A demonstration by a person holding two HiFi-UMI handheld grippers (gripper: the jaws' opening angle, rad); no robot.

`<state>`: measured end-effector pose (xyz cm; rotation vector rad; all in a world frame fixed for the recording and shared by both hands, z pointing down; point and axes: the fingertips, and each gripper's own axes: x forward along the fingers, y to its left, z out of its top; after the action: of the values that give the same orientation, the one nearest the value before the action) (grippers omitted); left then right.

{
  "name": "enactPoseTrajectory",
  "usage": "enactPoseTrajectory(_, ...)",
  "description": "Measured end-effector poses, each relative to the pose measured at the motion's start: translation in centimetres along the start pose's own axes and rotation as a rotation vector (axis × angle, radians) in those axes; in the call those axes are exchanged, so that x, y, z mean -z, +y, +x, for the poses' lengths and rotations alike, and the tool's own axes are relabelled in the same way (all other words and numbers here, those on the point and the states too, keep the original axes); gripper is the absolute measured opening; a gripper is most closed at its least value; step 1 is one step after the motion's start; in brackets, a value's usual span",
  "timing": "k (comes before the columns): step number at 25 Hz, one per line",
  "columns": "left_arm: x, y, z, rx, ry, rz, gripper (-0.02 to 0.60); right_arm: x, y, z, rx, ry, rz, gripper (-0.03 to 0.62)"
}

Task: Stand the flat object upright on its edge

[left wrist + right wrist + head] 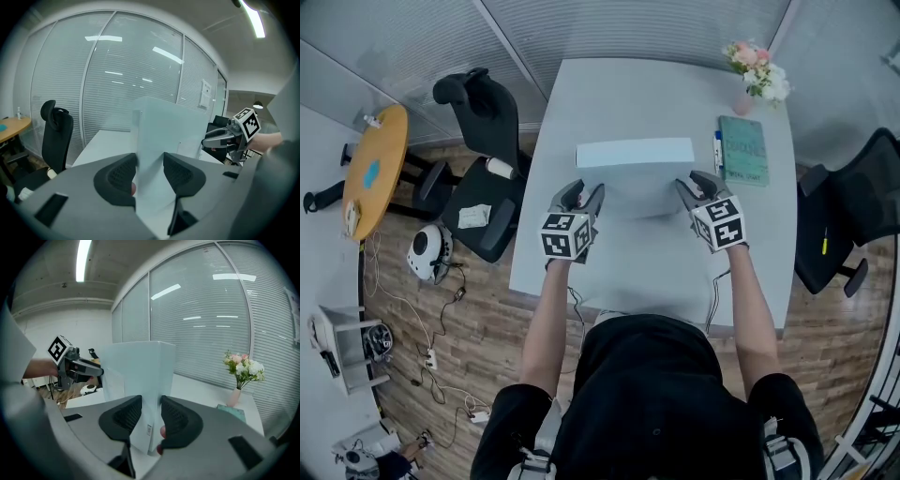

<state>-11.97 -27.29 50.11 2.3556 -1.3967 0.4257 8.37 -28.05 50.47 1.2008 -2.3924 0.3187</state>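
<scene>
The flat object is a pale blue-white flat box (635,152) on the grey table (647,262). It stands up on a long edge, its top edge towards the camera and its broad face in shadow. My left gripper (581,202) is at its left end and my right gripper (698,192) at its right end. In the left gripper view the box (154,140) fills the space between the dark pads (119,176). The right gripper view shows the same: the box (140,376) sits between both pads (176,420) with no gap showing.
A teal book (742,150) with a pen (716,153) beside it lies at the table's right. A vase of flowers (757,75) stands at the far right corner. Black chairs stand left (483,159) and right (853,225) of the table. A round wooden table (373,169) is far left.
</scene>
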Motion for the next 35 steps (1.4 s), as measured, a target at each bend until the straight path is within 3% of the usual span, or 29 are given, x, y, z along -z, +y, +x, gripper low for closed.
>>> enactPoseTrajectory(15,1.8,0.1,0.2,-0.012,0.0,0.034,0.178,1.8,0.4,-0.1,0.013,0.015,-0.034,0.127)
enactPoseTrajectory(35,2.9,-0.9,-1.0,-0.008,0.009,0.005,0.204,2.7,1.0,-1.3,-0.032,-0.003,0.123,0.13)
